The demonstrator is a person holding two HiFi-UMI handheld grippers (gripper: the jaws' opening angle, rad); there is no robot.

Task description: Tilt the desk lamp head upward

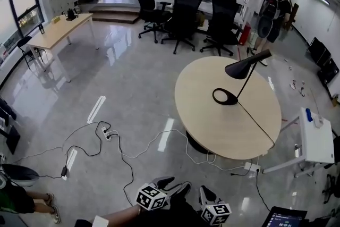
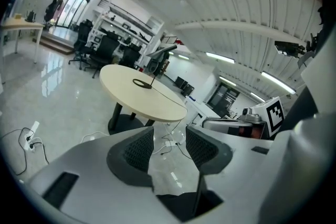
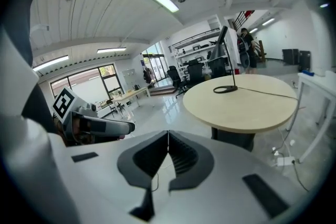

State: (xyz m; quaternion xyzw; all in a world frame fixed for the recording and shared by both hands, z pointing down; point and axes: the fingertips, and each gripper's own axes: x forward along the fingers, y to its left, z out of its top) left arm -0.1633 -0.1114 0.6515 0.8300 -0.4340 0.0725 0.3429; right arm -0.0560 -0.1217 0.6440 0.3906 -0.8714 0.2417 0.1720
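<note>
Well short of the round bench [image 1: 223,130], both grippers hang low over the grey floor [image 1: 133,93], side by side at the bottom edge of the head view. The left gripper [image 1: 172,184] has its fingers [image 2: 139,148] released, a clear gap between them with only floor and a white cable showing through. The right gripper [image 1: 208,194] has its fingers [image 3: 181,157] clenched together on nothing. The black desk lamp [image 1: 240,68] stands on the far half of the bench, its ring-shaped base [image 1: 225,97] flat on the top, a thin slanted stem rising to a cone head that points down and to the left. Its cord [image 1: 258,124] runs across the bench to the near right edge. Black office chairs [image 1: 183,13] stand beyond the bench.
</note>
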